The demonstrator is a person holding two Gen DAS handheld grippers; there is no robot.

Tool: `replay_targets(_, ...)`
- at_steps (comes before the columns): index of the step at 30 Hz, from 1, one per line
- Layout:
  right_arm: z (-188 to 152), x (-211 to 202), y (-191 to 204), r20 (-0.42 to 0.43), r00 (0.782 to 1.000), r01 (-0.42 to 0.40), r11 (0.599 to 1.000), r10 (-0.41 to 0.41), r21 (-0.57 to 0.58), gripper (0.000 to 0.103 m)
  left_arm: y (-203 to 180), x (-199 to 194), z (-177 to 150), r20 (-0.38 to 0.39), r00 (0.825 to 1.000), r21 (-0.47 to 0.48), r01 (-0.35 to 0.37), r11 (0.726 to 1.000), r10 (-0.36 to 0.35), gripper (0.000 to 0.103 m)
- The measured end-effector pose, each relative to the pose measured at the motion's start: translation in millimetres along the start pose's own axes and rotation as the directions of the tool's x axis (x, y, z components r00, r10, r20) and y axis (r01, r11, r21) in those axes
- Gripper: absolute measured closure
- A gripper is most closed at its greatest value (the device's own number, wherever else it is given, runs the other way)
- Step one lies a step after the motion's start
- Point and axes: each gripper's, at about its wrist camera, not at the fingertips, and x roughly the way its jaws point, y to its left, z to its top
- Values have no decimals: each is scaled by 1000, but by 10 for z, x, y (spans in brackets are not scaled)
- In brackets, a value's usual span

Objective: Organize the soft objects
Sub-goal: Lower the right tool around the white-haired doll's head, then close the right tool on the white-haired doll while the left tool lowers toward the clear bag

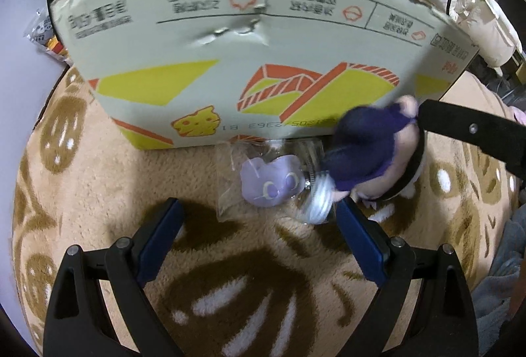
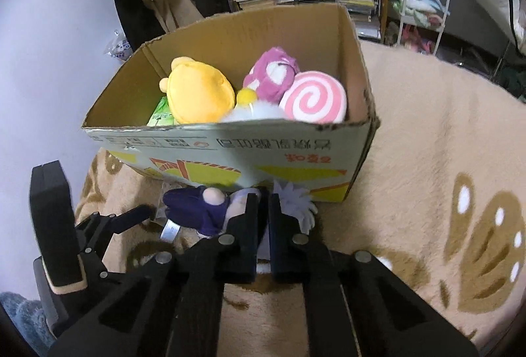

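Currently right gripper clamps the purple doll, box opening at 12 o'clock above it; left gripper open, empty.

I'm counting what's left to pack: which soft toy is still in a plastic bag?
The pale purple toy lying on the blanket before the box. The dark purple doll in the right gripper is unwrapped.

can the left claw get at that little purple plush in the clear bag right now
Probably yes. The left claw is open, and the bagged purple plush lies on the rug just ahead between its fingers. The right claw, holding the dark purple doll, crowds the bag's right side.
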Motion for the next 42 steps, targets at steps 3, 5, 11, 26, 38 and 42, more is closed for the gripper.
replay_targets(3, -1, 29, -35, -12, 1000, -15, 1000, 15, 19, 100, -73, 72, 26, 0, 1000, 8, -10, 1000, 10, 10)
replay_targets(5, 1, 59, -58, -20, 1000, -17, 999, 18, 29, 100, -94, 100, 42, 0, 1000, 14, -15, 1000, 15, 10)
replay_targets(11, 12, 92, -149, -21, 995, -92, 991, 95, 101, 96, -157, 215, 38, -5, 1000, 26, -27, 999, 27, 10)
replay_targets(26, -28, 254, -99, -30, 996, -77, 992, 81, 102, 51, -311, 267, -33, 13, 999, 34, -48, 998, 48, 8)
replay_targets(38, -30, 405, -140, -53, 996, -70, 992, 76, 106, 35, -458, 293, -81, 8, 998, 53, -65, 997, 64, 8)
replay_targets(42, -48, 456, -265, -58, 986, -143, 973, 156, 184, 37, -455, 287, -101, 7, 999, 60, -51, 997, 50, 8)
